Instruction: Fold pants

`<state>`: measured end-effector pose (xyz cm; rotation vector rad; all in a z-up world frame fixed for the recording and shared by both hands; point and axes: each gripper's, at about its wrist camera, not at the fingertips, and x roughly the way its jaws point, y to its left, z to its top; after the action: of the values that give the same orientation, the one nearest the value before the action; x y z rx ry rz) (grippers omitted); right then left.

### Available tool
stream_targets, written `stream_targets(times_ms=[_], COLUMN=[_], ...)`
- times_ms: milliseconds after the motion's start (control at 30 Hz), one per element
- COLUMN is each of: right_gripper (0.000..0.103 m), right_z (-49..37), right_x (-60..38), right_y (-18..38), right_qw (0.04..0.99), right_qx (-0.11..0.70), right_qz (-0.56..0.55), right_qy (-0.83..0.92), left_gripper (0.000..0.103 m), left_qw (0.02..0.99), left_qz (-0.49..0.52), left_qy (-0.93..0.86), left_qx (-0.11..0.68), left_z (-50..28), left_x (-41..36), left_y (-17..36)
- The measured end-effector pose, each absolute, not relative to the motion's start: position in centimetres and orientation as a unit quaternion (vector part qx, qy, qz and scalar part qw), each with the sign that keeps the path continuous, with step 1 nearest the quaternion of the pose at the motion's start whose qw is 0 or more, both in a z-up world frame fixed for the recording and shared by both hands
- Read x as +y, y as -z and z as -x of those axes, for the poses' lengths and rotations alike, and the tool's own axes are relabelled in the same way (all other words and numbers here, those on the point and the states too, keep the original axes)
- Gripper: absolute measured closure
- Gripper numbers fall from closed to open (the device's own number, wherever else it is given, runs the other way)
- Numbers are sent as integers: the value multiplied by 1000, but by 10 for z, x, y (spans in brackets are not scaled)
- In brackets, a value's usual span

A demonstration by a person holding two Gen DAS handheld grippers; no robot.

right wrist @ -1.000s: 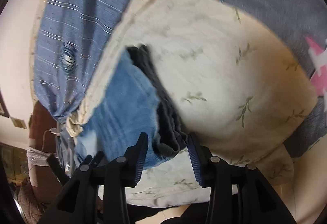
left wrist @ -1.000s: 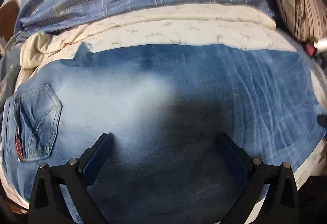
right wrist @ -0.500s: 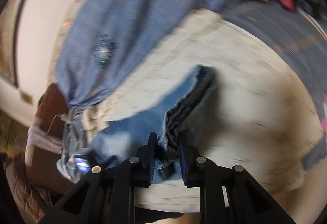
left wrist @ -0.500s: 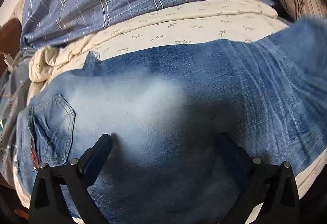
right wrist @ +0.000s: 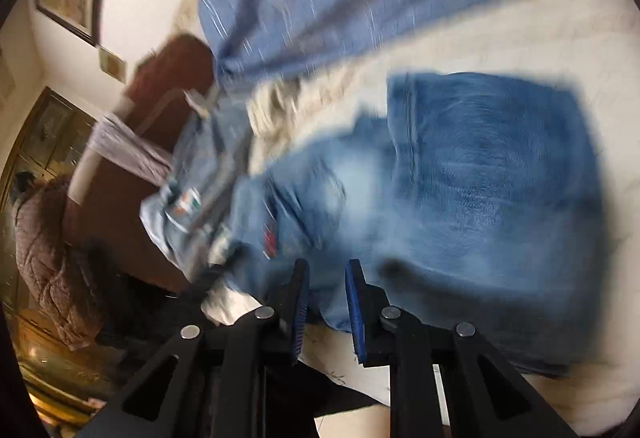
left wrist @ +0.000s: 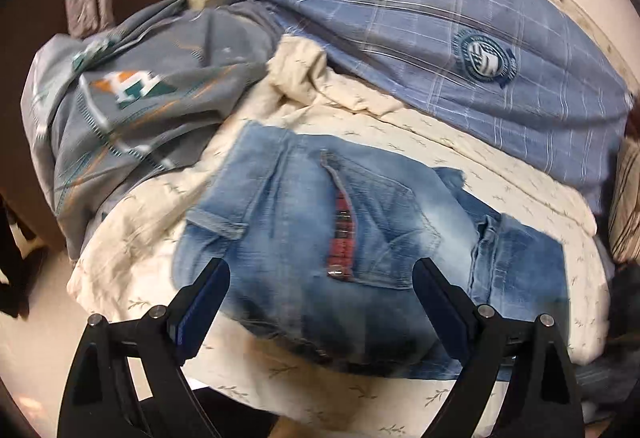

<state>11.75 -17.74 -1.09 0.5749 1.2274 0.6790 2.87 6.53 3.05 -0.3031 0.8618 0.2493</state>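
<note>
Denim jeans (left wrist: 320, 238) now lay folded shorter on the bed (left wrist: 520, 198), right gripper (right wrist: 326, 302) having closed on a fold, left gripper (left wrist: 320, 302) spread empty.

Jeans (left wrist: 372, 238) faded blue denim, red plaid pocket trim; sheet (left wrist: 516, 182) cream, small leaf sprigs; pillow (left wrist: 420, 18) blue windowpane check, round navy crest; duvet (left wrist: 152, 98) grey, orange-teal motif

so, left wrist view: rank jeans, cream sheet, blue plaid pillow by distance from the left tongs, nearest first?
From the left tongs:
1. jeans, between the open fingers, underneath.
2. cream sheet, under and just beyond the jeans.
3. blue plaid pillow, farthest, along the back.
</note>
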Motion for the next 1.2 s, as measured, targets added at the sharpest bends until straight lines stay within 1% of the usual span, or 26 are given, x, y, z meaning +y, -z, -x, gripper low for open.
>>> stream_targets(times_ms=[33,100,133,167,200,233,367,433,533,667,700,800,867,1067,1133,1200], right_gripper=[81,80,68,39,29,27,27,27,27,27,27,27,27,27,27,27], right_z=[-118,-113,-109,-106,-100,-95,-71,-64,-53,-44,-44,-45,-48,-50,-51,-52], right_x=[-169,-175,-186,-196,-214,-231,-293,-314,-337,-349,-347,-345,-345,-339,-340,-339], right_y=[37,39,28,19,5,-6,-29,-26,-7,11,13,18,22,28,32,34], right_qw=[708,713,715,719,734,751,797,802,787,774,771,767,761,756,752,749], right_qx=[591,576,555,540,514,486,415,408,416,415,417,418,422,426,433,437], right_qz=[-252,-265,-286,-300,-315,-328,-359,-370,-399,-420,-422,-420,-423,-426,-427,-427], right_qy=[-294,-299,-313,-318,-314,-303,-250,-232,-221,-229,-233,-246,-252,-255,-254,-256], left_gripper=[10,10,10,10,10,10,10,10,10,12,15,14,14,15,15,15], left_qw=[888,886,883,877,868,860,808,781,738,736,731,766,775,729,724,728], left_qz=[153,167,181,200,221,235,298,316,354,362,372,364,344,348,360,361], left_qy=[-111,-87,-65,-30,7,31,135,165,170,144,131,151,156,131,127,130], left_qx=[420,424,427,436,445,451,491,513,549,554,556,508,506,575,575,569], left_z=[-30,-25,-25,-28,-32,-36,-52,-59,-71,-75,-72,-65,-69,-88,-88,-88], left_x=[67,59,53,45,37,29,-13,-31,-42,-43,-40,-41,-48,-65,-64,-65], left_y=[-31,-35,-35,-35,-33,-32,-13,-2,22,24,18,-17,-22,34,46,43])
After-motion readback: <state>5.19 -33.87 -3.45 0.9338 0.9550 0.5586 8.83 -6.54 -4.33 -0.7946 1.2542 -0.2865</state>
